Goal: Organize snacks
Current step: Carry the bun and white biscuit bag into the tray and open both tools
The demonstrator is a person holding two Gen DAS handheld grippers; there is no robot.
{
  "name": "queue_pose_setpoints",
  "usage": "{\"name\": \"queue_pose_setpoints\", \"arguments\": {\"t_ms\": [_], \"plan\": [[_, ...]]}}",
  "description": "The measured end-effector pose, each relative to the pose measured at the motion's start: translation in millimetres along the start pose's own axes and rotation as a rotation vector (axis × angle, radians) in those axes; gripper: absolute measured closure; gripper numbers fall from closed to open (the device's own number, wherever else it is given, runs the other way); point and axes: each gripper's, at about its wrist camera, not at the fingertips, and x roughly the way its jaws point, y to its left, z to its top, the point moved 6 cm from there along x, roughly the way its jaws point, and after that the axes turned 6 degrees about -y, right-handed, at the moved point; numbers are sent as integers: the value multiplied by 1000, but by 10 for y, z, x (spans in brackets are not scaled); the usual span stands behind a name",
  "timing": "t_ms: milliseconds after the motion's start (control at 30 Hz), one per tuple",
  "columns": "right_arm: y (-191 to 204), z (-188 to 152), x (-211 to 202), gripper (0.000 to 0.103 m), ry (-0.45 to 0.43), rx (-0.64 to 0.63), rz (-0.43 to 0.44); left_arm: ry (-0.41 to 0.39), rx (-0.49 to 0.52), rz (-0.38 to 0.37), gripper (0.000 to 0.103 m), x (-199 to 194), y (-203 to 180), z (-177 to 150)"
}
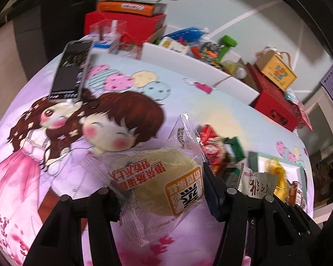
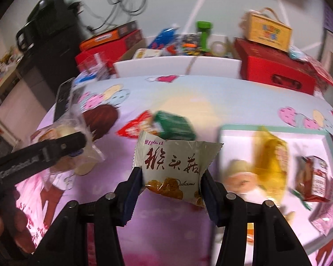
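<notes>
The left gripper [image 1: 159, 190] has its jaws clenched on a clear-wrapped steamed cake [image 1: 164, 184], held between them above the cartoon-printed cloth [image 1: 55, 155] covering the counter. The right gripper [image 2: 172, 177] has its jaws clenched on a pale biscuit packet [image 2: 175, 161], gripped across its lower half with the top edge standing free.

Both packs look light and air-filled. The cake is probably soft and would squash under a hard squeeze, so the crimped wrapper ends are the safer hold. The film on both looks slick. The biscuit inside the pale packet may well be brittle; holding it by the flat sides, as now, seems sound.

The biscuit packet carries large red-brown Chinese characters that appear to read 猴头菇, with "Delicious" in script beneath. The cake wrapper has red Chinese lettering and an orange-framed panel, upside down from this view and not clear enough to read.

Just beyond the right jaws lie a green pack [image 2: 174, 125] and a red-and-white wrapper [image 2: 133, 127]. To their right sits a white tray [image 2: 233, 146] holding a yellow packet [image 2: 269, 155] and a red packet [image 2: 315, 177].
</notes>
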Motion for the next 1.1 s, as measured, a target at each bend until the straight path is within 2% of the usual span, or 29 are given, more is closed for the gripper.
{"name": "queue_pose_setpoints", "arguments": {"t_ms": [367, 533, 767, 900, 1100], "plan": [[-1239, 37, -319, 47, -43, 217, -163, -12, 123, -117, 43, -63, -871, -54], [-1850, -41, -494, 47, -60, 312, -247, 0, 209, -186, 43, -63, -1379, -179], [-2491, -214, -686, 47, -66, 416, -335, 40, 320, -254, 43, 6, -2003, -457], [-2727, -288, -717, 46, -60, 458, -361, 75, 381, -279, 43, 89, -2301, -656], [-2773, -337, -647, 46, -42, 466, -347, 121, 453, -286, 43, 200, -2565, -919]]}}
